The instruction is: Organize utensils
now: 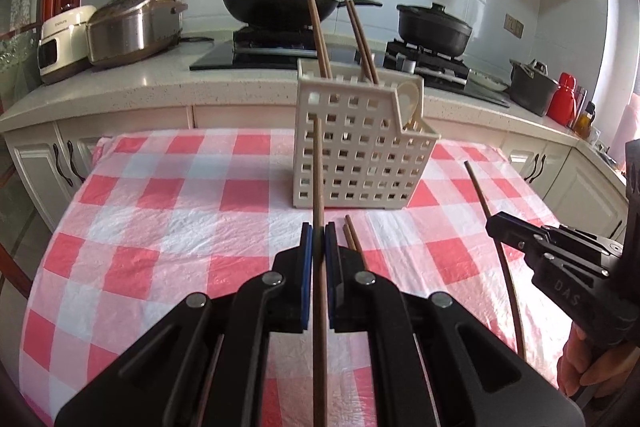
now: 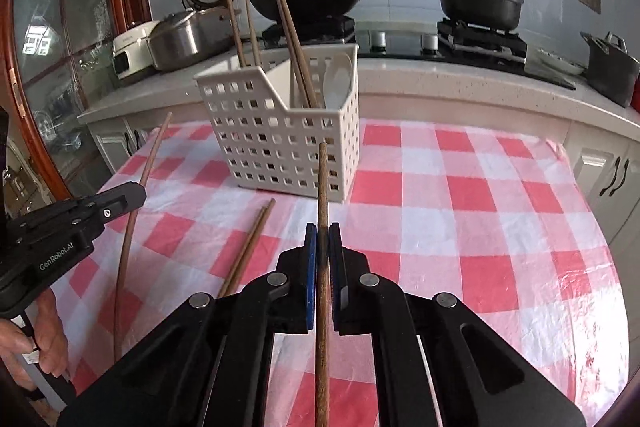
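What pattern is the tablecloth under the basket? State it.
Red-and-white check; the tablecloth shows best in the right wrist view, under the basket.

The left wrist view is looking forward and slightly downward along the left gripper (image 1: 319, 239), sitting close above the checked tablecloth (image 1: 160, 227), facing the white basket (image 1: 356, 151) and the far counter. The right wrist view is looking the same way along the right gripper (image 2: 322, 239), from farther right, so the basket (image 2: 280, 143) is sitting left of centre. Both are sharing the basket, the cloth, the loose chopsticks (image 2: 246, 247) and the stove (image 1: 272, 43); each is catching the other gripper at its edge.
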Demonstrator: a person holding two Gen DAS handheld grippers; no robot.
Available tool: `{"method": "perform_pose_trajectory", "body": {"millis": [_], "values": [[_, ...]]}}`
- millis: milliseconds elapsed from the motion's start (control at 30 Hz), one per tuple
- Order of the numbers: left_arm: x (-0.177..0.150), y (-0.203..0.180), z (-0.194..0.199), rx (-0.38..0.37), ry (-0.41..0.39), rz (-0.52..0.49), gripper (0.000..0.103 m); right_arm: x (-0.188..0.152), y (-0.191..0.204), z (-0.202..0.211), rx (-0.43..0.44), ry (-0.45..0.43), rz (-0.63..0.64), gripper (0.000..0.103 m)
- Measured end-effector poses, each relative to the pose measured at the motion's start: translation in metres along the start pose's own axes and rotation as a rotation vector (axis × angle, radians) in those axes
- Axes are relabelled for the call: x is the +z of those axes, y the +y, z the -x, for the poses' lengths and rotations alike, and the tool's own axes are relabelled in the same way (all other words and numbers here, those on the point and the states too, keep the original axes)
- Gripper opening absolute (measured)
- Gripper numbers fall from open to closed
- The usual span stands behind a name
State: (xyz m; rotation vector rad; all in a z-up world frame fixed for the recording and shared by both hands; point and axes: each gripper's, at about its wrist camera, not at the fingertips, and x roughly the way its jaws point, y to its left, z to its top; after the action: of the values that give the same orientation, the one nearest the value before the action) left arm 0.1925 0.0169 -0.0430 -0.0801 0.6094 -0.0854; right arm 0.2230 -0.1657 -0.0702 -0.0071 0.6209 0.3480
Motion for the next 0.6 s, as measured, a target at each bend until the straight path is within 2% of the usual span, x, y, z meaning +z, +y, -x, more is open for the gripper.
{"method": "perform_pose_trajectory", "body": {"millis": [400, 600], "values": [[-0.003, -0.020, 0.063, -0.011, -0.140, -0.059, 0.006, 0.010, 0.006, 0.065, 0.001, -0.166, 0.000, 0.006], [-0.013, -0.025, 0.089, -0.016, -0.196, -0.079, 0.006, 0.004, 0.010, 0.090, -0.007, -0.209, 0.017, 0.006]]}}
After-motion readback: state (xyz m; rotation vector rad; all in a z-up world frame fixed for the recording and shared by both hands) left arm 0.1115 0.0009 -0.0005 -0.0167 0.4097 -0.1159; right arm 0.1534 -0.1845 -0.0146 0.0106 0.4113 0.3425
